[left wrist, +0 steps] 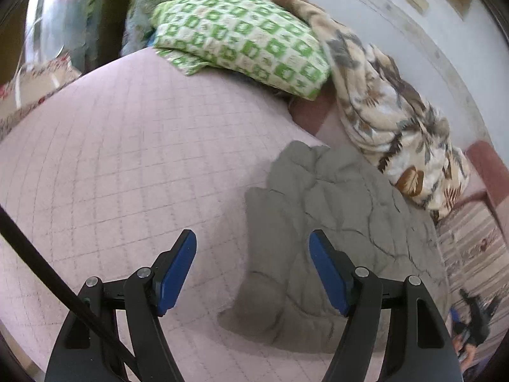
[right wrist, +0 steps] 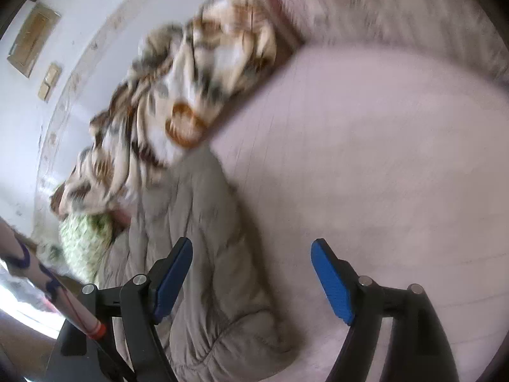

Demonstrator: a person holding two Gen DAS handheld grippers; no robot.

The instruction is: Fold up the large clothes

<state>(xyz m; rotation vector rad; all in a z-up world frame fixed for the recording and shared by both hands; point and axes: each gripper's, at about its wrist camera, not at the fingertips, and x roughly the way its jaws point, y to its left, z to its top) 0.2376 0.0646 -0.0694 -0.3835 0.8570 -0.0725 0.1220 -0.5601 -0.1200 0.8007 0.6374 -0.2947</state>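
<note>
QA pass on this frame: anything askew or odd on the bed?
Nothing damaged or spilled. The grey padded garment lies folded but rumpled on the pink cover; the patterned blanket is heaped loosely beside it. Both grippers are open and empty.

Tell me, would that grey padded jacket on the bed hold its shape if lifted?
Probably not: the jacket lies in soft creases, so it would likely droop. Its puffy quilting suggests it is light for its bulk. On the bedspread it would probably bunch rather than slide.
</note>
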